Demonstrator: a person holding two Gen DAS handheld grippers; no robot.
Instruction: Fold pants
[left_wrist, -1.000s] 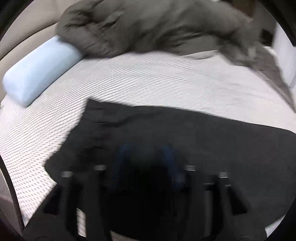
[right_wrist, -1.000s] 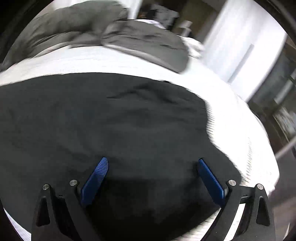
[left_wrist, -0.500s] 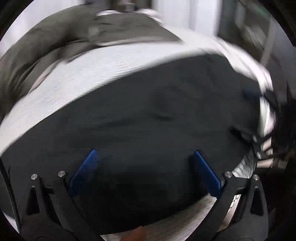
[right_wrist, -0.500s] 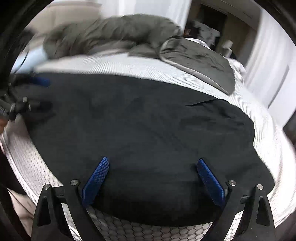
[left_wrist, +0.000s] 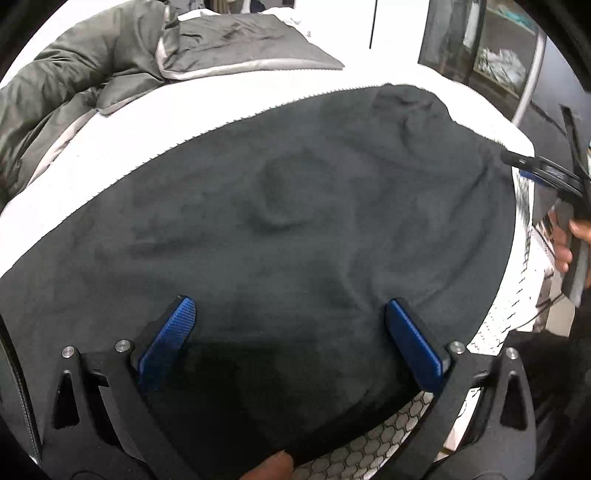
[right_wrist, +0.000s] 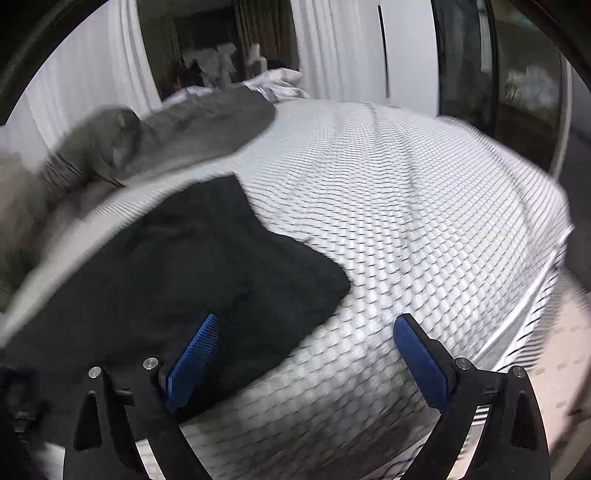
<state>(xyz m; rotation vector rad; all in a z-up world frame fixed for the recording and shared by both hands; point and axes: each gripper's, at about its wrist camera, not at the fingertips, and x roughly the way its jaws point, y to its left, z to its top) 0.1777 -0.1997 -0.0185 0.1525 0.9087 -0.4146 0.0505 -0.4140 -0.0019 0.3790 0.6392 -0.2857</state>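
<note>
Pants (left_wrist: 280, 206) lie spread flat on white textured bedcover (right_wrist: 424, 221), dark soft knit, shallow wrinkle near middle. Judged light, limp, no stiffness: will sag and drape when lifted, unlikely to slip from ridged pads.

Left gripper (left_wrist: 291, 339) above near edge of pants, jaws just opened to full spread, nothing pinched between them. Right gripper (right_wrist: 306, 362) also wide apart, empty, at pants' end corner (view blurred).

Best hold, in my judgement: pinch doubled hem or edge at corners, not flat middle. Grey duvet (left_wrist: 110, 66) bunched beyond.
</note>
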